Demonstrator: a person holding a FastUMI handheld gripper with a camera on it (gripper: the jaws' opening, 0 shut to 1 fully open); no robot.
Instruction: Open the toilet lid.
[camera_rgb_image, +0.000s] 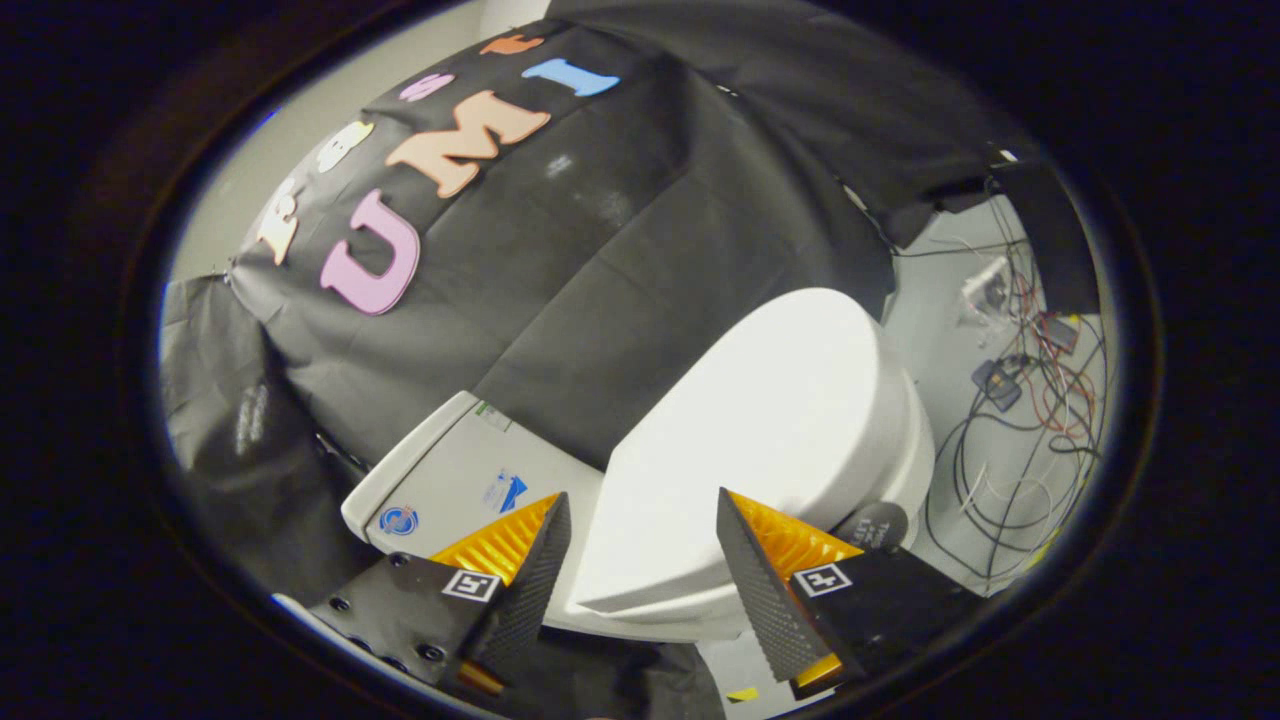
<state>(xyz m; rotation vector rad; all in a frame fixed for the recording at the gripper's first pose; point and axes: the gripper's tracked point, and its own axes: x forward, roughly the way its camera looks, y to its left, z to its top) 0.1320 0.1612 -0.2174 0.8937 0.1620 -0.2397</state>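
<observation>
A glossy white, rounded plastic toilet lid (770, 430) is lying closed and flat on its seat, its smooth top catching the light, just ahead of the gripper (640, 545). The fingers (530, 590) are standing released and spread apart, one on each side of the lid's near edge, touching nothing; the lid's rim is showing in the gap between them. Beside the lid, a pale grey rectangular control unit (450, 475) carrying small blue stickers is adjoining the toilet's rear. A small dark round sticker (872, 525) is sitting on the white ceramic bowl (905, 440) below the lid, close to one finger. A crumpled black cloth wall (600, 260) is hanging behind the lid. Beyond the lid on the far side from the control unit, a tangle of black, red and white cables (1020, 440) is lying across the pale grey floor (930, 300), well apart from the fingers.
</observation>
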